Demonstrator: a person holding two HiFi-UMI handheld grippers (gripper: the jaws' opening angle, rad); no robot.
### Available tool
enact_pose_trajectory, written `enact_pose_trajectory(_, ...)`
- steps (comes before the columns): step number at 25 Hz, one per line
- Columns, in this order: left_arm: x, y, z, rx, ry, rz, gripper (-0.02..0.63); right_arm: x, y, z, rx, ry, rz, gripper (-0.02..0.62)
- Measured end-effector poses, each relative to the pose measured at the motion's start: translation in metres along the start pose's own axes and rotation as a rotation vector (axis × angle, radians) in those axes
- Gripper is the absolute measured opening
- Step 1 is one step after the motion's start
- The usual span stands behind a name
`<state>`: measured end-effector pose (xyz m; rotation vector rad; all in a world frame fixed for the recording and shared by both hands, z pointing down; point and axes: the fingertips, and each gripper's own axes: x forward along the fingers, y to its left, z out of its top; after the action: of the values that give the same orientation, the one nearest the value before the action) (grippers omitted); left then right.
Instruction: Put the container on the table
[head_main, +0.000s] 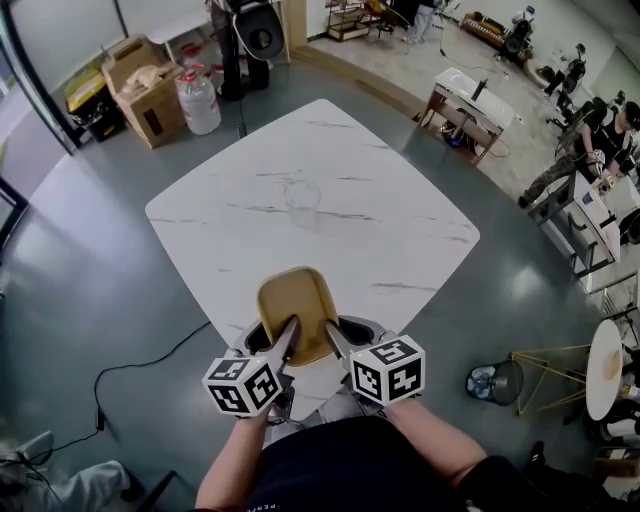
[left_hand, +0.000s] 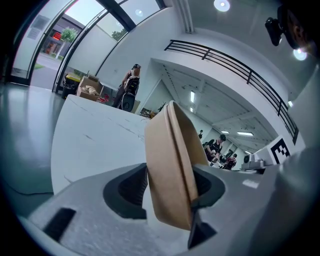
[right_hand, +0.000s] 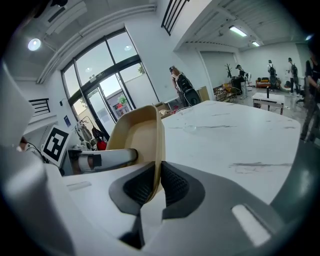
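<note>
Side by side, our left gripper (head_main: 288, 332), jaws fairly wide, and right gripper (head_main: 330, 336), jaws nearly together, clamp the near rim of the tan oval moulded-fibre container (head_main: 297, 300), its long axis running straight ahead over the white marble-patterned table (head_main: 300, 180)'s near edge.

There is one container (head_main: 296, 305). There are two grippers, the left gripper (head_main: 283, 338) and the right gripper (head_main: 334, 338). There are two marker cubes, the left cube (head_main: 243, 386) and the right cube (head_main: 389, 369). There is one white table (head_main: 400, 230) with one clear cup (head_main: 301, 197). On the floor are one box (head_main: 150, 100), one jug (head_main: 199, 102), one bin (head_main: 497, 382) and one cable (head_main: 140, 365).
</note>
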<state>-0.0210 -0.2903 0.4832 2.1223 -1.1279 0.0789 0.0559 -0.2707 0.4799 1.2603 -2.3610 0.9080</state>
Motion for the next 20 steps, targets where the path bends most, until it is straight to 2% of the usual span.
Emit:
enact_pose_trajectory(12, 0.027, 0.020, -0.009, 0.004, 0.048, 0.061, 0.210, 0.024, -0.024, -0.005, 0.023, 0.078, 0.006, 0.031)
enact_pose_trajectory(20, 0.041, 0.030, -0.012, 0.063, 0.090, 0.115, 0.221, 0.038, -0.038, -0.008, 0.035, 0.126, -0.011, 0.029)
